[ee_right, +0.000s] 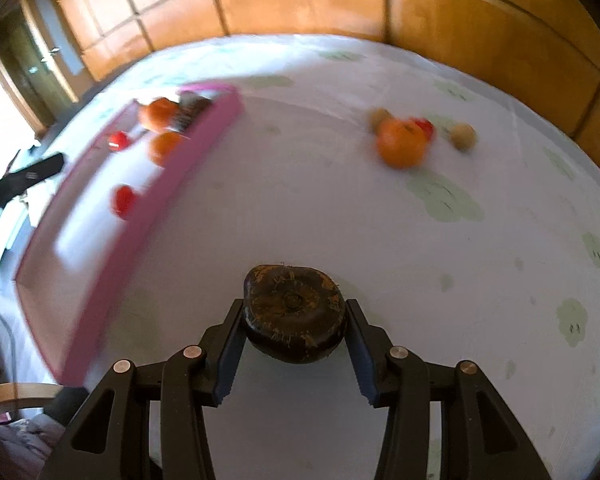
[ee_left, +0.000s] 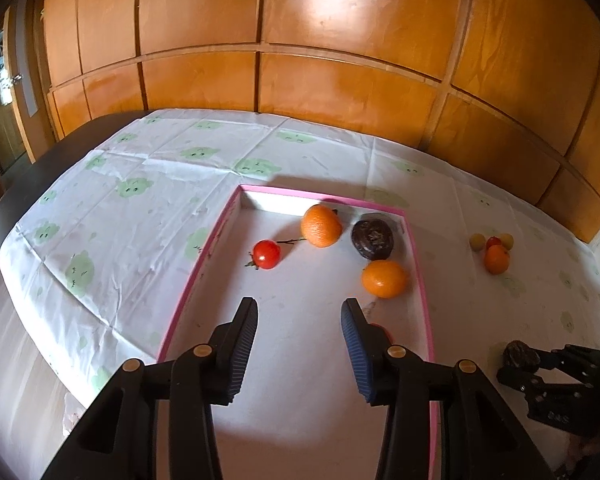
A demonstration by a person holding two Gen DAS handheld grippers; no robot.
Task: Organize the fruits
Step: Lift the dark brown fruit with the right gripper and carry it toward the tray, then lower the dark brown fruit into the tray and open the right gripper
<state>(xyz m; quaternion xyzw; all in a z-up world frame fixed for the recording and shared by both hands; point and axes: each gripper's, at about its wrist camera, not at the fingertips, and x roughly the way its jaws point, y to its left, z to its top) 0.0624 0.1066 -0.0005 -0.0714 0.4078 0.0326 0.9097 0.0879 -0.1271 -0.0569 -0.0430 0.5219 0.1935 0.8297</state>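
Wood panelling backs a table under a white cloth (ee_left: 148, 216) with green prints. Right gripper (ee_right: 296, 322) clamps a dark brown fruit (ee_right: 294, 312) above the cloth, just beside the pink-rimmed tray (ee_left: 204, 256). Left gripper (ee_left: 299, 304) hangs over the tray, fingers apart and empty, near a tomato (ee_left: 266, 254), two oranges (ee_left: 321, 226) and another dark fruit (ee_left: 373, 239).

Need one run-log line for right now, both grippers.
left gripper: open, empty, over pink tray | right gripper: shut on dark brown fruit, outside tray | loose: orange on tablecloth
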